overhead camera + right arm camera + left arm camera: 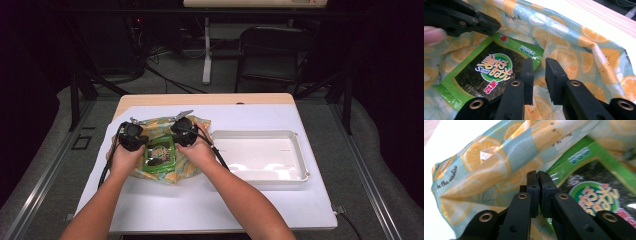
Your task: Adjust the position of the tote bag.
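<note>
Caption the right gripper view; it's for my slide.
Right tool open over lemon-print bag, beside a green seaweed packet.

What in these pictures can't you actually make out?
- Whether the left gripper pinches any of the lemon-print bag: its shut jaws hide the contact in the left gripper view.
- The seaweed snack packet: its lower end is covered by the right gripper in the right gripper view.
- The small print on the packet: too small in the high view.
- The white tray: glare washes out its floor.
</note>
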Motion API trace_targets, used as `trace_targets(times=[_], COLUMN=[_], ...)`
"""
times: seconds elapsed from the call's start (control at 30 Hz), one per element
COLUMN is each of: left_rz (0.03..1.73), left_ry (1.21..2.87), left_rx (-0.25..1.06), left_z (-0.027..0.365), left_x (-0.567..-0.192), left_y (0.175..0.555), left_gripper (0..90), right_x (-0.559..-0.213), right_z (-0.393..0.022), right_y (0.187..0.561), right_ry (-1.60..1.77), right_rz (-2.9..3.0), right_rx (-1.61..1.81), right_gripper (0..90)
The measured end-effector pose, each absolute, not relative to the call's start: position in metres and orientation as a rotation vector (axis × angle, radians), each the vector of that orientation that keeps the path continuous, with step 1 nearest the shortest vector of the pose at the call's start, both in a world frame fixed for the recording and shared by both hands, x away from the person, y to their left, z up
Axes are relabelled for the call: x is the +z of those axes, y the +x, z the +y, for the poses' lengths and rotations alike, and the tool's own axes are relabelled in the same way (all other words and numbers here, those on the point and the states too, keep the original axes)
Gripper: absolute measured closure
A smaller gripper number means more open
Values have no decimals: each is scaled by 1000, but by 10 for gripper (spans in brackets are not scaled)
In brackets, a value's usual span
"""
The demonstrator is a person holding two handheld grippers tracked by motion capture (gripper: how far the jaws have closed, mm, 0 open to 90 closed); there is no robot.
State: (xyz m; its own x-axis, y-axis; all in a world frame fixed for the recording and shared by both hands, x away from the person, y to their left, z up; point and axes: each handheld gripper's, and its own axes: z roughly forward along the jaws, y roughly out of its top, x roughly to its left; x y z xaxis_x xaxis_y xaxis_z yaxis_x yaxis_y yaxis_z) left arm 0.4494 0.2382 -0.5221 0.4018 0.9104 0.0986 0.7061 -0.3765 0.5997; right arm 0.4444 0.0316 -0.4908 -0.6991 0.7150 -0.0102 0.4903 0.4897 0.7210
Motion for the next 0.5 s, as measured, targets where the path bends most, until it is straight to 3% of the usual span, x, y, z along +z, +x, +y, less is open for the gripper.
trace_targets(times=[0.5], left_rz=[1479], left_ry=[2178], left_rx=[571], left_z=[256], left_x=[-538], left_y=[465], left_gripper=[860], right_x=[-502], right_z=[40], right_y=[441], right_ry=[1017], right_rz=[2460], right_rx=[1019], right_gripper=[772])
